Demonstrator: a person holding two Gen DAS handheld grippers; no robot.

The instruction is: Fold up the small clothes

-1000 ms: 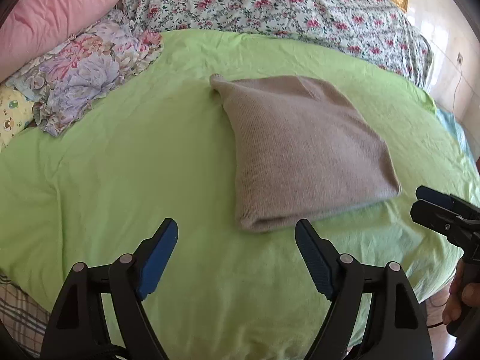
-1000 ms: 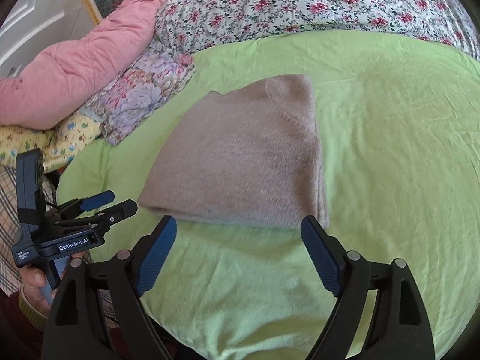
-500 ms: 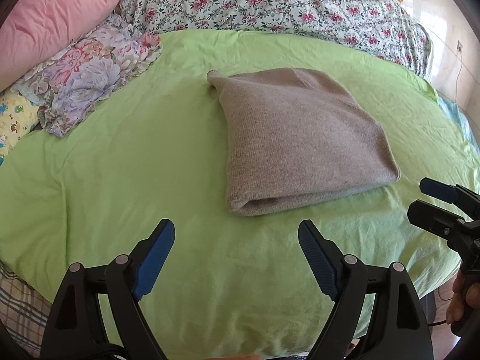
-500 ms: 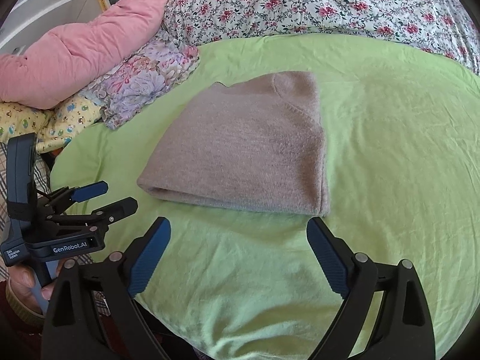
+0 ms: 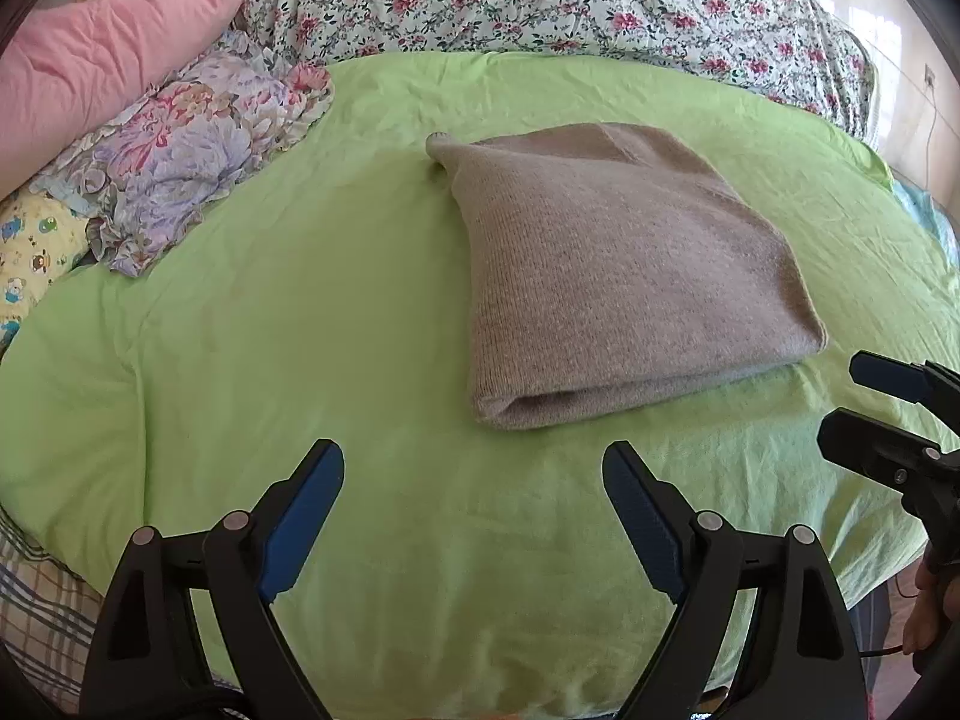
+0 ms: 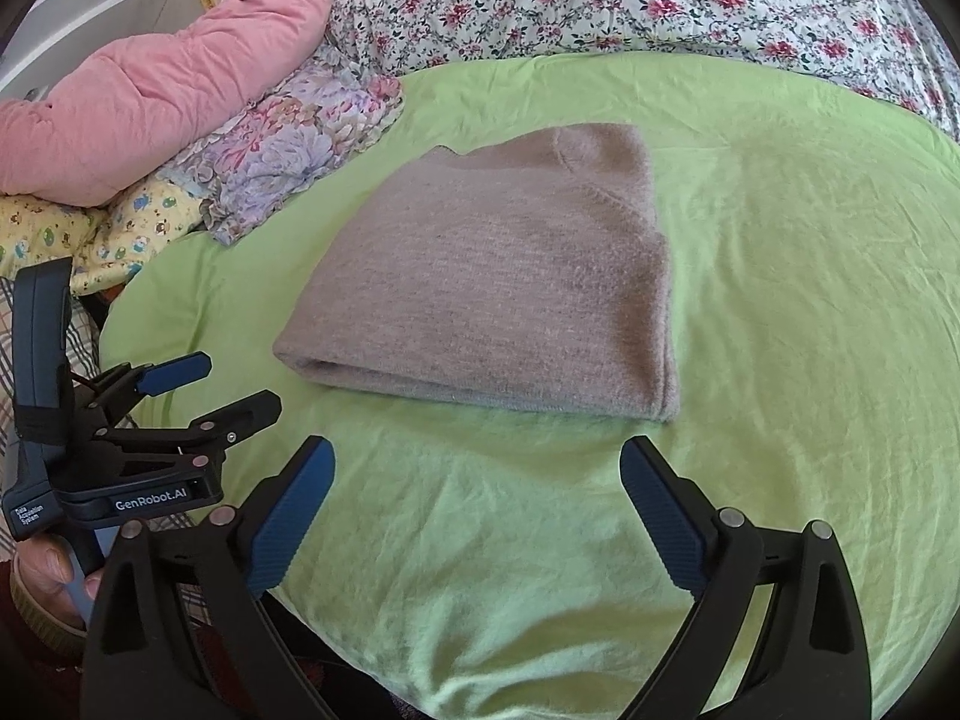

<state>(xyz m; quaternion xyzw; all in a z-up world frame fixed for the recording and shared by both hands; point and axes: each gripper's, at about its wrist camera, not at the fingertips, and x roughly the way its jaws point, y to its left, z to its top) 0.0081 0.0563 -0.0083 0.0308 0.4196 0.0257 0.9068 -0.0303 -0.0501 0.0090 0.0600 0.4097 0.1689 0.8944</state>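
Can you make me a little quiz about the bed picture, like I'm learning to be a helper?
1. True or false: the left gripper is squeezing the grey knitted garment.
2. What colour is the sheet that the garment lies on?
3. Which is right? A: the garment is spread out flat in one layer. B: the garment is folded into a neat bundle. C: the garment hangs from the right gripper.

Key:
1. False. Both grippers stand open, short of the garment, with nothing between their fingers.
2. Light green.
3. B. Its near edge shows stacked layers.
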